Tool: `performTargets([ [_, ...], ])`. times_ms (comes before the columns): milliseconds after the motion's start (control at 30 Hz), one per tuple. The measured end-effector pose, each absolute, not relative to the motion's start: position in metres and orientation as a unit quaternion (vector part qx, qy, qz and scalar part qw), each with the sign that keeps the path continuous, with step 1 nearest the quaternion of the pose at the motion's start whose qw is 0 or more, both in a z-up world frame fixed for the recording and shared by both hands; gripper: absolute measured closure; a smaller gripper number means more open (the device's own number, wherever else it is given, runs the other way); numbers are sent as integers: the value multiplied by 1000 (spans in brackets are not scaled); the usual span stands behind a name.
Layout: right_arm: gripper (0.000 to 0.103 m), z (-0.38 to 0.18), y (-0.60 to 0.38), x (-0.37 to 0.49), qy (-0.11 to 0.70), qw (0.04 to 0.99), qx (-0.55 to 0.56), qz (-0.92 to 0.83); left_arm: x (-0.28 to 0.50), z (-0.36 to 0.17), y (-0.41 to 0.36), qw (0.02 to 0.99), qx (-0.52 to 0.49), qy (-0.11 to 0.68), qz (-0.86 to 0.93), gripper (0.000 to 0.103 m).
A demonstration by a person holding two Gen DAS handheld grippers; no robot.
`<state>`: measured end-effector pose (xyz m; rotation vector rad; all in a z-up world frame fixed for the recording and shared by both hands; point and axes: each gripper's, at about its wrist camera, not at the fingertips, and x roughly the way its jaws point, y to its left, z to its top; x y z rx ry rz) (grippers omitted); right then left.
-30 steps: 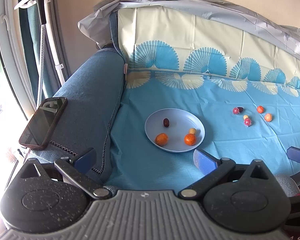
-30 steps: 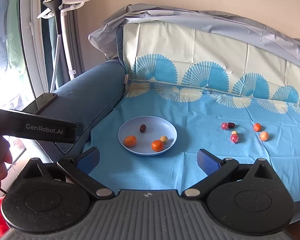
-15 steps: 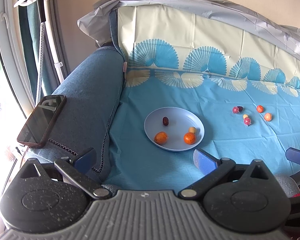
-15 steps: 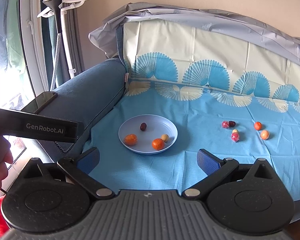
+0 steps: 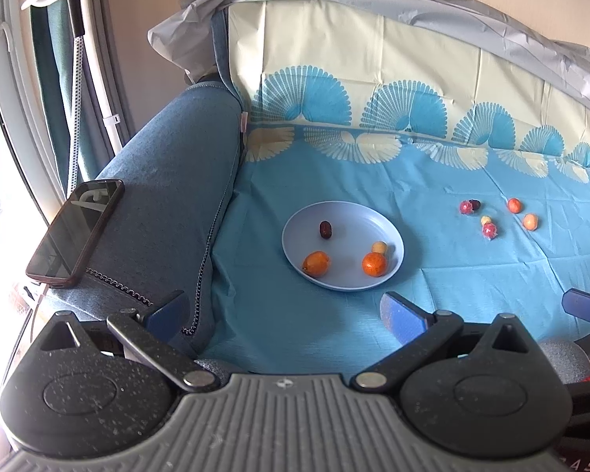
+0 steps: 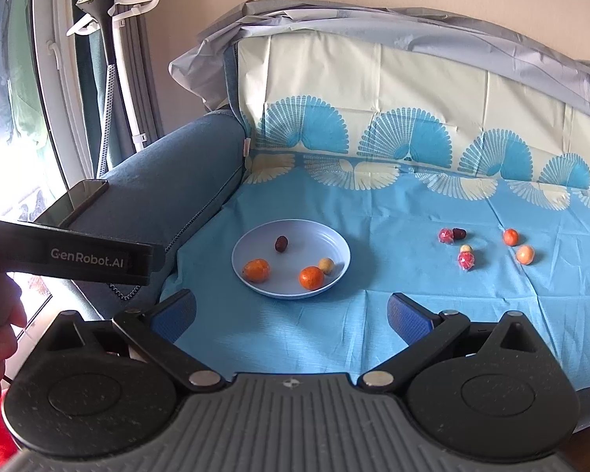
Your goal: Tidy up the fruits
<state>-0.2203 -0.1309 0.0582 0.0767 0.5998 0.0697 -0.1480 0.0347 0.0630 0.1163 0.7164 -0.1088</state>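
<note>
A pale blue plate (image 5: pixel 350 212) (image 6: pixel 314 232) lies on the blue sofa cloth. It holds two orange fruits (image 5: pixel 316 264) (image 5: pixel 374 264), a dark date (image 5: pixel 325 229) and a small yellow fruit (image 5: pixel 379 247). Several loose fruits lie to the right: two red ones (image 6: pixel 445 235) (image 6: pixel 466 261), a dark date (image 6: pixel 459 233), a small yellow one (image 6: pixel 466 248) and two orange ones (image 6: pixel 510 236) (image 6: pixel 525 254). My left gripper (image 5: pixel 283 310) and right gripper (image 6: pixel 291 312) are open and empty, held back at the sofa's front edge.
A phone (image 5: pixel 74 228) lies on the blue armrest (image 5: pixel 169 181) at left. A garment steamer stand (image 6: pixel 106 59) is by the window behind it. The sofa back (image 6: pixel 373 78) is draped with patterned cloth. The left gripper's body (image 6: pixel 70 255) crosses the right wrist view at left.
Both grippers have drifted very slightly; the plate and fruits sit where they were. Both stay open.
</note>
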Motion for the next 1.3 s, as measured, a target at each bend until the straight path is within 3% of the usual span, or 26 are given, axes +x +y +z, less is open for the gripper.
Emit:
performTargets([
  [767,1,34,-185,-162,296,952,80,-11,-74,56,-11,925,70,369,-63,0],
  [1300,1,-21,-275,-78,301,936,129,-130,15,32,-86,913,66,392,-91,0],
])
